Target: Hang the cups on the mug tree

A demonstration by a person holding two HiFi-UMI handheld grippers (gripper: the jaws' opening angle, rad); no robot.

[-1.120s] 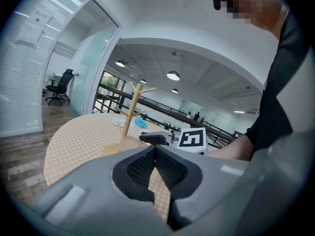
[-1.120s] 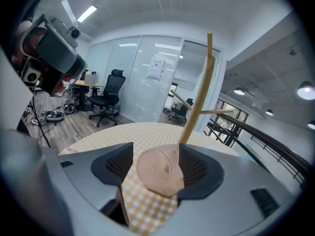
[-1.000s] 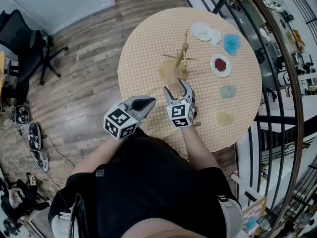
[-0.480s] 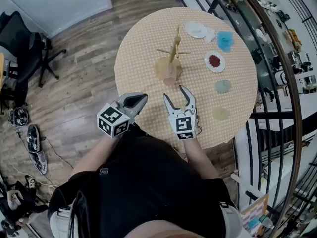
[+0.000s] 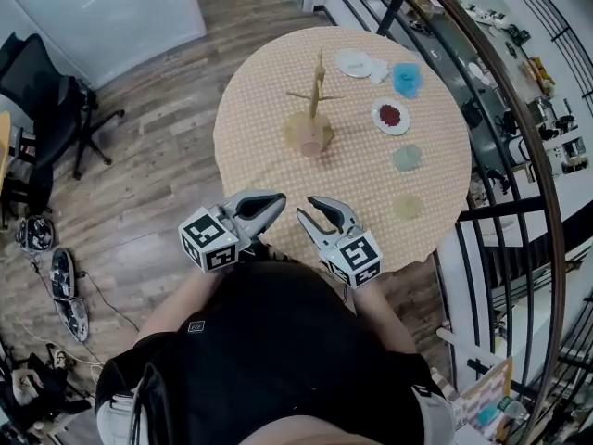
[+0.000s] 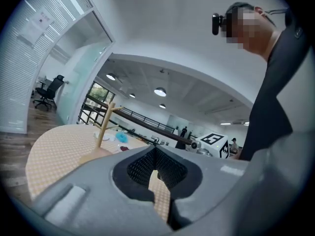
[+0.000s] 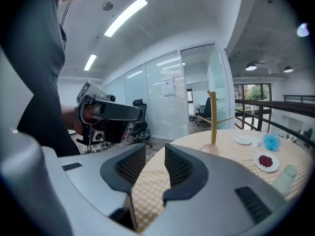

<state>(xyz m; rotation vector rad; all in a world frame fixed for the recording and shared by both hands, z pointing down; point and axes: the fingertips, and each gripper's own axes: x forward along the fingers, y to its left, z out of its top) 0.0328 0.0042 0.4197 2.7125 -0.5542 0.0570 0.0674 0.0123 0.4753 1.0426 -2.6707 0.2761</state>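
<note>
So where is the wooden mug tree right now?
In the head view, the mug tree stands upright on the round table's far left part, left of the red-filled plate.

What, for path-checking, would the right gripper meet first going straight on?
Probably the tablecloth near its edge, though depth is unclear; the mug tree stands right of that line. The right gripper, jaws just closing further, holds nothing.

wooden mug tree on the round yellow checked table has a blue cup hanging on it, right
No: the wooden mug tree stands on the round yellow checked table, but its pegs are bare, as the head view shows.
</note>
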